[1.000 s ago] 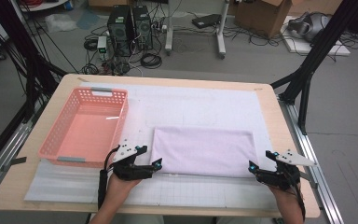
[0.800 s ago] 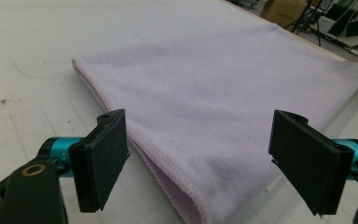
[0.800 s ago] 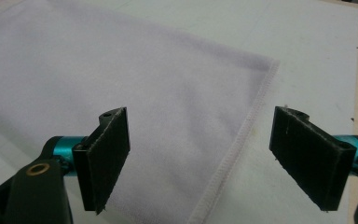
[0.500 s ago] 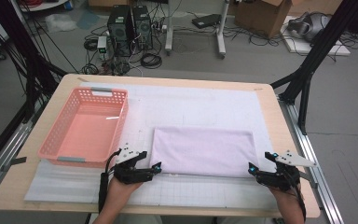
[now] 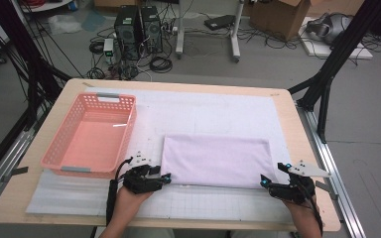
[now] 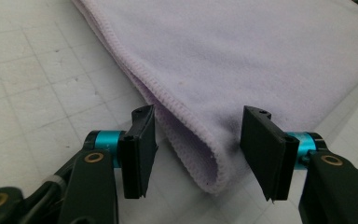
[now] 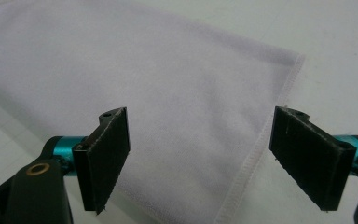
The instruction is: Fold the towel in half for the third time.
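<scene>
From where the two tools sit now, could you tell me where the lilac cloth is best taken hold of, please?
Probably at its two near corners, coming in low from the person's edge of the table. The lilac cloth lies flat and folded, so only its edges offer a lip. The left tool, its jaws just closing, already straddles the folded corner without pressing it; the right tool stands open over the stitched corner.

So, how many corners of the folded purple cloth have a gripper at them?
2. The left gripper is at the near left corner of the cloth, the right gripper at the near right corner. The two far corners have none.
</scene>
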